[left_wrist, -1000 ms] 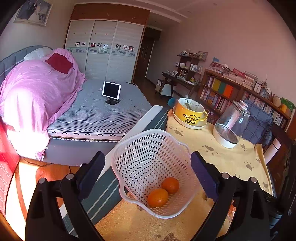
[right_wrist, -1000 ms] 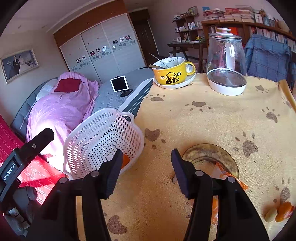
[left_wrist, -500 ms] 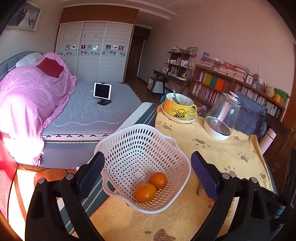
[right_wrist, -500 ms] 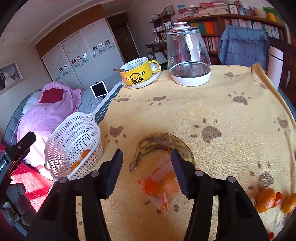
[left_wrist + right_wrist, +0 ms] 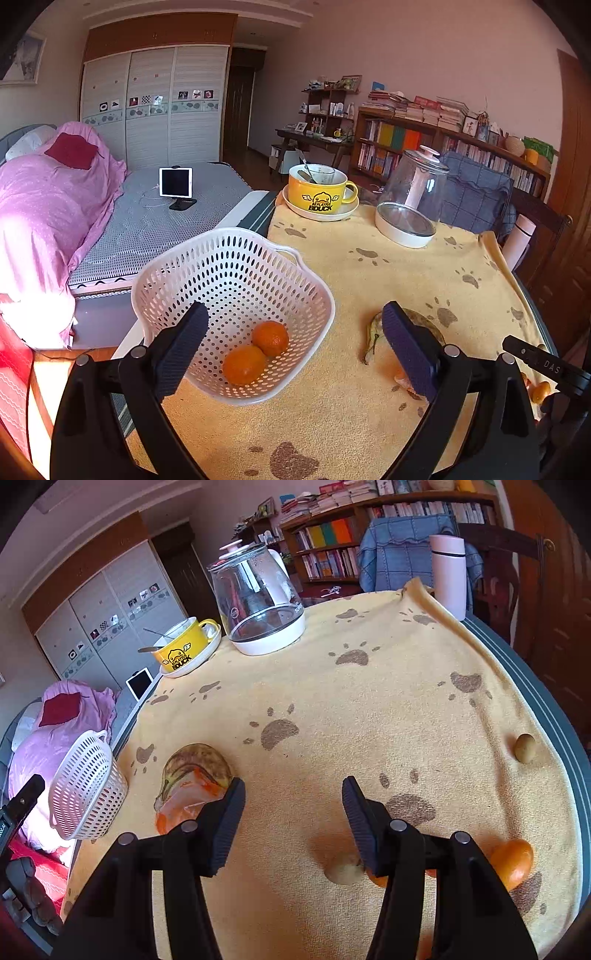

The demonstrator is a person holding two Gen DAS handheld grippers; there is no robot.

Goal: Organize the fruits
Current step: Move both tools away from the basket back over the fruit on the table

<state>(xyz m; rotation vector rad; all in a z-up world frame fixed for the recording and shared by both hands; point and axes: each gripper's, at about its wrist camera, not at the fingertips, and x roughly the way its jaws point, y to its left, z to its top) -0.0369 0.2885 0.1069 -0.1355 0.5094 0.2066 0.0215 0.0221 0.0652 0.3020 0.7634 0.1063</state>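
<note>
A white perforated basket [image 5: 229, 233] stands at the table's left edge with two oranges [image 5: 270, 338] [image 5: 243, 363] inside. My left gripper [image 5: 293, 317] hovers open just in front of it, empty. A spotted overripe banana [image 5: 195, 760] lies mid-table, and an orange plastic bag [image 5: 188, 797] rests against it. My right gripper [image 5: 292, 786] is open and empty above the cloth, right of the banana. Under its right finger lie a brownish round fruit [image 5: 343, 873] and an orange [image 5: 513, 860]. Another small brown fruit [image 5: 524, 747] sits near the right edge.
A yellow paw-print cloth [image 5: 369, 709] covers the table. At the far side stand a glass kettle [image 5: 258, 605], a yellow mug on a saucer [image 5: 181, 650] and a pink flask [image 5: 448, 576]. A bed [image 5: 155, 229] lies beyond the left edge, a chair behind the flask.
My right gripper has swung right across the table, from the basket past the banana to the small fruits. My left gripper has drawn back and turned right. Both stay open.
</note>
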